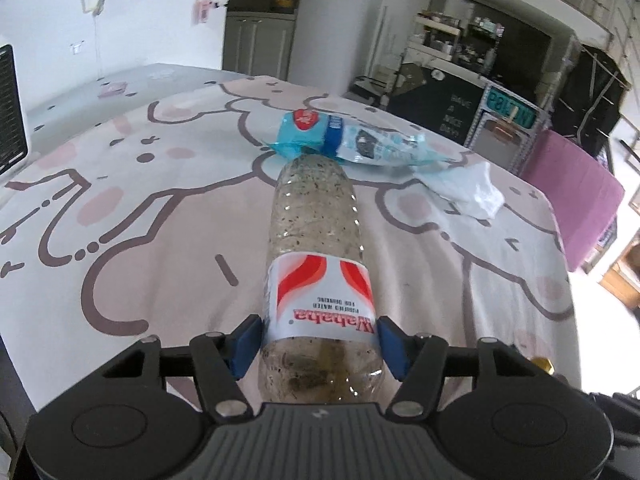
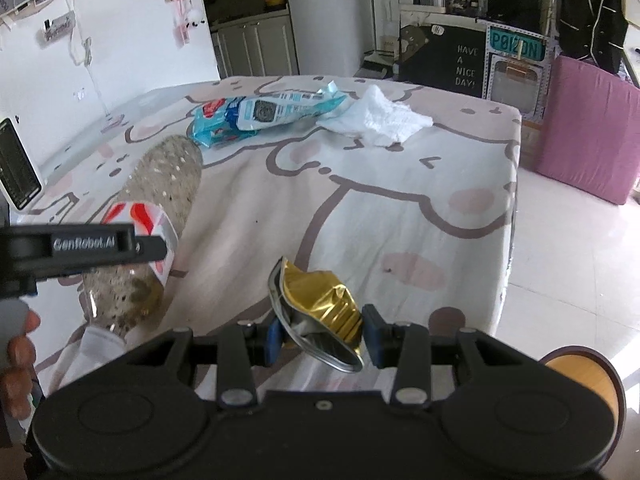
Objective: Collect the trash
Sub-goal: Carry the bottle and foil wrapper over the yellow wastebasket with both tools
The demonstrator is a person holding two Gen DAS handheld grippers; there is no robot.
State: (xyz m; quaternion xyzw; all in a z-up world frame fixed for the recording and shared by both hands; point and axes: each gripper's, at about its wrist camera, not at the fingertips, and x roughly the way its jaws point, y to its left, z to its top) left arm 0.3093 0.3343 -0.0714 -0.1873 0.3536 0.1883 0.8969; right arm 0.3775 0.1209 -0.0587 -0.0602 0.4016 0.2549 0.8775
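You have trash in both hands now. Your left gripper point(image 1: 318, 340) has its jaws clamped on the dirty plastic bottle point(image 1: 316, 248), pinching it at the white and red label, with the far end of the bottle sticking out over the bed point(image 1: 120, 200). Your right gripper point(image 2: 320, 340) has its jaws pressed on the crushed gold can point(image 2: 320, 304), which is held near the front edge of the bed. So the picking-up step looks done for these two, and the next move is likely to carry them to a bin. No bin shows in either view, so you must find it first and keep both grips tight on the way. Two things are left near the far edge of the bed: the blue snack wrapper point(image 2: 264, 114) and, just beside it toward the far right corner, the white tissue point(image 2: 378, 118). The left view shows the bottle and how it is pinched, but not the can. The right view shows the can, and also your left gripper from the side with the bottle in it.
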